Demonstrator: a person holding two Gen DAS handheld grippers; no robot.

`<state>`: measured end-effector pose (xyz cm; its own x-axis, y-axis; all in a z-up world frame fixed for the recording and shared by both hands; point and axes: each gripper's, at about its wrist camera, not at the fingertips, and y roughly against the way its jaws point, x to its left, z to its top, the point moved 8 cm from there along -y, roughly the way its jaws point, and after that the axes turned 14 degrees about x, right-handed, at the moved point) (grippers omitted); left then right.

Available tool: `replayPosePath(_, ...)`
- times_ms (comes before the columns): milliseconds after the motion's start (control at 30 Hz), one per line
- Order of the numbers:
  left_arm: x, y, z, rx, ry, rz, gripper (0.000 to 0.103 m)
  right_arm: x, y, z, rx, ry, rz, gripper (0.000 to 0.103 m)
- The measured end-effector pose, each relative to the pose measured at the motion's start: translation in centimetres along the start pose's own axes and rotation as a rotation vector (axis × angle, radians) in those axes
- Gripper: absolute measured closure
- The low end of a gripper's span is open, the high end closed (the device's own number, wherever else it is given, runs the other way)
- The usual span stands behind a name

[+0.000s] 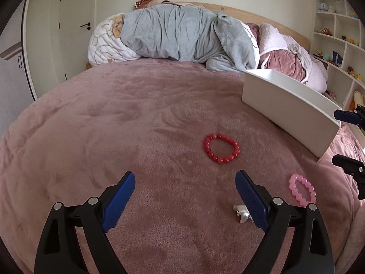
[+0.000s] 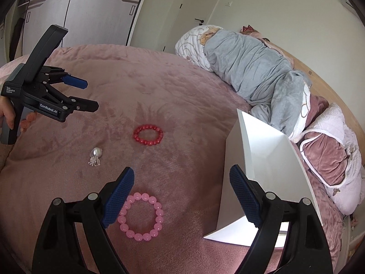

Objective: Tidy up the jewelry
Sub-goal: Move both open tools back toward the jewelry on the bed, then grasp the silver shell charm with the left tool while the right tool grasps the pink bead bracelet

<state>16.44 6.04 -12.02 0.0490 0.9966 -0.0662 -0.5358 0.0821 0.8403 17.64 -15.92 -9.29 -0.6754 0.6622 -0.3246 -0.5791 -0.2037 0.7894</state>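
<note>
A red bead bracelet (image 1: 221,148) lies flat on the pink bed cover, ahead of my open, empty left gripper (image 1: 185,182); it also shows in the right wrist view (image 2: 148,135). A pink bead bracelet (image 1: 303,190) lies to its right, and in the right wrist view (image 2: 141,217) it sits just below my open, empty right gripper (image 2: 181,179), beside the left finger. A silver pearl pendant (image 1: 242,212) lies by my left gripper's right finger; it shows too in the right wrist view (image 2: 95,156). A white open box (image 1: 289,109) (image 2: 267,182) stands to the right.
The pink plush cover (image 1: 136,118) spans the bed. A rolled grey and patterned duvet (image 1: 178,36) and pink quilts lie at the headboard. White shelves (image 1: 337,45) with toys stand at the right. A door and wardrobe (image 2: 79,11) are behind.
</note>
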Motion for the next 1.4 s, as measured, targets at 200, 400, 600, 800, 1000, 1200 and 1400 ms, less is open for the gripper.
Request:
replayPosePath(200,-3.1,-1.4,-1.1,0.058,-0.143,-0.053,0.015,0.7,-2.7,-1.4,0.112,0.032,0.030,0.023)
replayPosePath(400,-5.9,-3.0,-2.5,0.127,-0.249,-0.097,0.038,1.3,-5.7,-2.6,0.206,0.062,0.019,0.034)
replayPosePath(600,-6.6,-3.9,-2.9,0.160,-0.228,-0.186,0.057,1.7,-6.2,-2.8,0.207,0.091,-0.012,0.033)
replayPosePath(800,-7.2,-3.9,-3.4,0.180,-0.227,-0.253,0.075,2.1,-6.6,-2.6,0.217,0.126,-0.030,0.044)
replayPosePath(1000,-6.9,-4.2,-3.6,0.222,-0.183,-0.293,0.075,3.0,-9.4,-3.8,0.325,0.174,-0.020,0.045)
replayPosePath(1200,-6.6,-4.4,-3.7,0.237,-0.178,-0.291,0.080,3.8,-10.2,-3.5,0.338,0.156,0.071,0.071)
replayPosePath(1400,-6.3,-4.6,-3.5,0.239,-0.160,-0.300,0.088,5.1,-10.3,-3.4,0.336,0.176,0.118,0.090)
